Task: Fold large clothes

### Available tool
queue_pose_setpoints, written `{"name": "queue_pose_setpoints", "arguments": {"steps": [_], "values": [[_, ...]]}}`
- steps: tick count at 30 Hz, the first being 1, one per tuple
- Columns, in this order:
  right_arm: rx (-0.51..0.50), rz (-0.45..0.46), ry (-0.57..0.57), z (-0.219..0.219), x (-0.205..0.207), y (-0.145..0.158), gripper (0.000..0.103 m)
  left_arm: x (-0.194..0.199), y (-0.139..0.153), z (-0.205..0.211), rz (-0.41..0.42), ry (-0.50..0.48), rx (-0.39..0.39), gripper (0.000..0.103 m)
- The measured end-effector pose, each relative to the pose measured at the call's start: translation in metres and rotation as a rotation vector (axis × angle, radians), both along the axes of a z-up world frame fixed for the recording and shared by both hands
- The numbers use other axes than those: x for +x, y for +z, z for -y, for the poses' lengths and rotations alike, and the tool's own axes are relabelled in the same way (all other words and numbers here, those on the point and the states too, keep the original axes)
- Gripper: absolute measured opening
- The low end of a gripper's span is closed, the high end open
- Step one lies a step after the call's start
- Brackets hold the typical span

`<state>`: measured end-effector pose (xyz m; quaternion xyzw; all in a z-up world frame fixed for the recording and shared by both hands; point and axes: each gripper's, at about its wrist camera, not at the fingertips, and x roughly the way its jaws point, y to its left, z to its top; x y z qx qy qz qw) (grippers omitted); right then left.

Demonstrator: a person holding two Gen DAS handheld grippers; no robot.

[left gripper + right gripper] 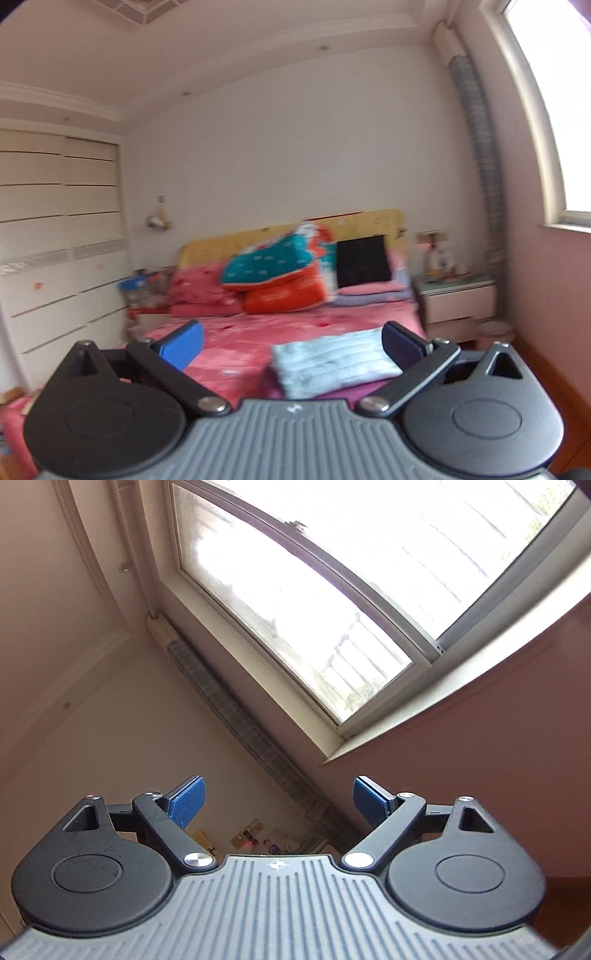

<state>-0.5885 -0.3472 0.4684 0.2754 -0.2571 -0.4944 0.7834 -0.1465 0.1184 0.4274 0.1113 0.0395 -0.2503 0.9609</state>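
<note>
The left gripper (291, 345) is held level above the foot end of the bed (236, 343), its two blue-padded fingers (183, 345) spread wide with nothing between them. Ahead of it, a folded light-blue garment (334, 360) with a ribbed, quilted look lies flat on the pink bedsheet, toward the bed's right edge and nearer the foot than the headboard; a strip of purple fabric (364, 393) shows just under its near edge, though the blur makes it hard to say whether that belongs to the garment or to the bedding. At the head of the bed, against the yellow headboard (229, 243), sit a pink pillow (201, 291), a teal and orange folded quilt (280, 273) stacked on itself, and a black cushion (364, 266) leaning upright on folded pink and lilac bedding. A white bedside cabinet (458, 299) stands just beside the bed's right edge, under the window (554, 110), and a white panelled wardrobe (59, 236) fills the wall beyond the bed's left edge. The right gripper (277, 803) is tilted steeply upward, away from the bed, facing the window (332, 572) and the wall corner; its blue fingers (186, 803) are likewise parted and grasp nothing. A grey corrugated duct (243, 723) runs down the wall beside the window frame.
</note>
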Motion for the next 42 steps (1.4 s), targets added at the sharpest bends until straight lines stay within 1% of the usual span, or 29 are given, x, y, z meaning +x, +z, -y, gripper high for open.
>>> {"name": "queue_pose_setpoints", "arguments": {"steps": [2,4,6,8,9,11,13,14,16,18,19,20,22,24,25,27,28,30,33,35,38,40,42], "values": [[-0.022,-0.004,-0.020,-0.003,0.001,0.009,0.103,0.006,0.011,-0.021,0.030,0.097,0.041,0.102],[-0.027,0.005,-0.040,-0.002,0.006,0.020,0.103,0.015,0.022,-0.044,0.039,0.186,0.050,0.102],[-0.023,0.030,-0.024,0.002,0.013,0.031,0.103,0.019,0.032,-0.066,0.049,0.261,0.052,0.102],[-0.022,0.044,-0.005,0.004,0.022,0.042,0.103,0.022,0.042,-0.085,0.086,0.338,0.085,0.102],[-0.025,0.046,-0.007,0.005,0.015,0.045,0.103,0.025,0.047,-0.096,0.097,0.379,0.098,0.102],[-0.043,0.034,-0.017,0.002,0.020,0.056,0.103,0.032,0.060,-0.115,0.100,0.444,0.112,0.102],[-0.068,0.014,-0.036,-0.011,0.023,0.070,0.103,0.036,0.068,-0.133,0.086,0.498,0.131,0.102],[-0.081,0.008,-0.044,-0.006,0.022,0.074,0.103,0.036,0.070,-0.140,0.088,0.524,0.151,0.102],[-0.104,-0.012,-0.064,-0.009,0.025,0.082,0.103,0.037,0.072,-0.154,0.096,0.582,0.218,0.102],[-0.131,-0.074,-0.115,-0.012,0.029,0.086,0.103,0.036,0.073,-0.171,0.087,0.635,0.275,0.102],[-0.146,-0.114,-0.150,-0.014,0.032,0.089,0.103,0.036,0.072,-0.183,0.079,0.668,0.278,0.102],[-0.157,-0.149,-0.188,-0.014,0.032,0.091,0.103,0.035,0.073,-0.195,0.066,0.687,0.258,0.102],[-0.155,-0.169,-0.228,-0.009,0.026,0.091,0.103,0.040,0.066,-0.215,0.014,0.700,0.182,0.102],[-0.124,-0.162,-0.238,0.002,0.020,0.081,0.103,0.043,0.044,-0.223,-0.035,0.696,0.120,0.102],[-0.101,-0.162,-0.223,0.006,0.020,0.072,0.103,0.045,0.027,-0.223,-0.063,0.680,0.096,0.102],[-0.045,-0.191,-0.147,0.023,0.023,0.045,0.103,0.047,-0.013,-0.216,-0.123,0.637,0.055,0.102],[-0.016,-0.226,-0.096,0.027,0.029,0.032,0.103,0.050,-0.038,-0.209,-0.165,0.605,0.025,0.102],[0.030,-0.307,0.043,0.028,0.048,-0.001,0.103,0.057,-0.086,-0.195,-0.259,0.533,-0.047,0.102],[0.093,-0.418,0.307,0.028,0.083,-0.062,0.103,0.070,-0.162,-0.163,-0.443,0.416,-0.170,0.101],[0.168,-0.468,0.548,0.031,0.113,-0.112,0.103,0.071,-0.207,-0.139,-0.542,0.338,-0.229,0.099],[0.298,-0.519,0.907,0.023,0.161,-0.194,0.103,0.073,-0.256,-0.113,-0.650,0.253,-0.309,0.097],[0.367,-0.543,1.085,0.011,0.190,-0.243,0.103,0.072,-0.280,-0.104,-0.721,0.219,-0.335,0.097],[0.434,-0.572,1.219,-0.002,0.217,-0.286,0.103,0.073,-0.297,-0.094,-0.780,0.204,-0.341,0.097]]}}
